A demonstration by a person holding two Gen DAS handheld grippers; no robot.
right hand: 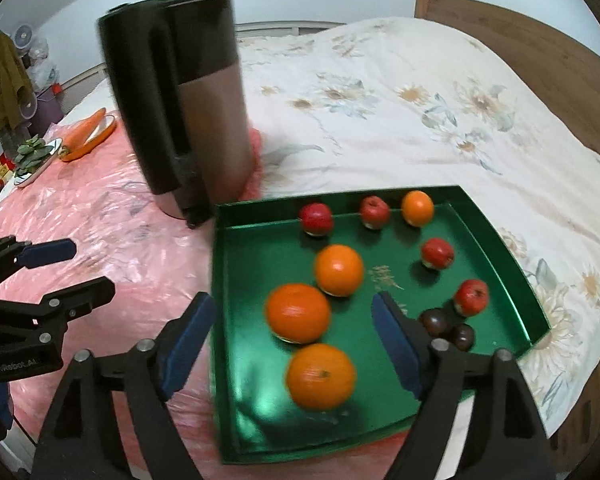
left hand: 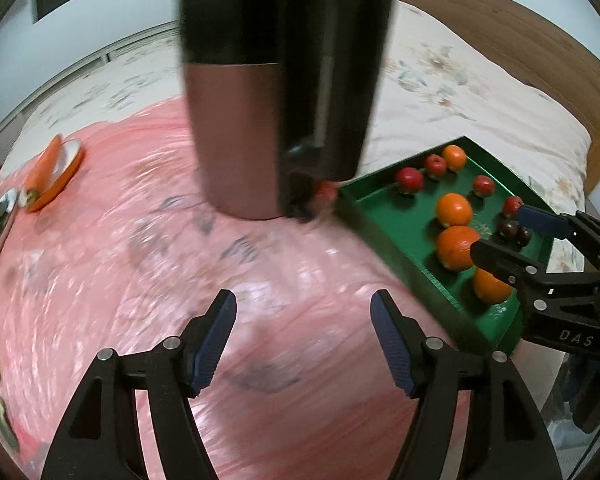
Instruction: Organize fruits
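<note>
So both the left gripper (left hand: pixel 303 342) and right gripper (right hand: pixel 294 336) hang spread apart, empty, by the shallow green rectangular tray (right hand: pixel 492 236) holding 4 oranges.

The tray (right hand: pixel 496 240) has a glossy green surface that reflects light. The oranges (right hand: pixel 298 312) show dimpled, slightly shiny peel; the apples (right hand: pixel 471 297) are smooth and glossy. The sheet (right hand: pixel 112 236) is thin pink plastic, wrinkled and shiny. The kettle (right hand: pixel 216 120) combines matt black plastic with brushed metal. The bedspread (right hand: pixel 400 120) is matt printed cloth. The headboard (right hand: pixel 532 52) is wood.
</note>
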